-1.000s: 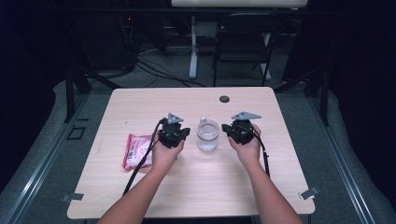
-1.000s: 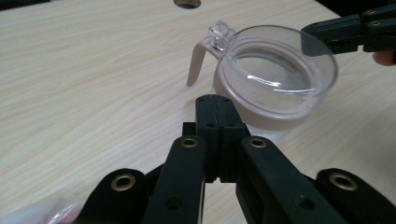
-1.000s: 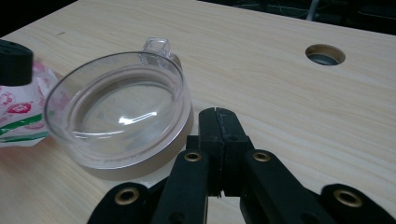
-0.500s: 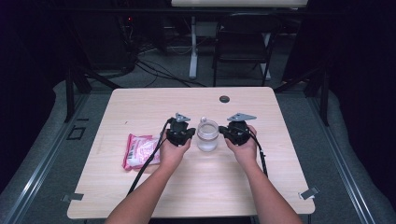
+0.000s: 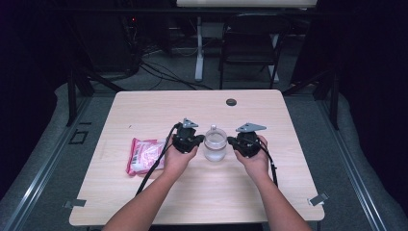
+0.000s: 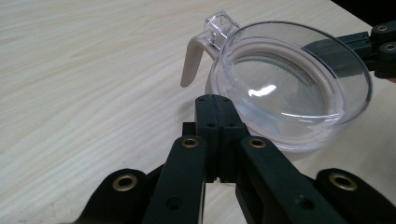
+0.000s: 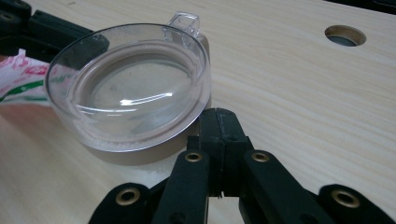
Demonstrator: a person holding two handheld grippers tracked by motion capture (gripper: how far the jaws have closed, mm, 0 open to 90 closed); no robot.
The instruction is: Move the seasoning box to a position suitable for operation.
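The clear plastic jug with a beige handle point(image 5: 214, 143) stands upright on the pale wooden table point(image 5: 144, 106), a little nearer the person than the round dark hole point(image 5: 231, 102) in the tabletop. Its long axis runs straight up, mouth to the ceiling. In the high view the handle and the small clear tab on the rim point away from the person, toward that hole. The wall is see-through, the rim wide and round, the lid domed and catching a streak of light; a pale powdery ring lines the base in the right gripper view.

The left gripper point(image 5: 191, 140) sits just beside the jug on the side away from the hole's right, jaws pressed together with nothing between them, tips close to the wall. The right gripper point(image 5: 239, 141) mirrors it on the other side, jaws together too, empty. Beyond the left gripper lies a pink and white plastic packet point(image 5: 143, 155), flat.
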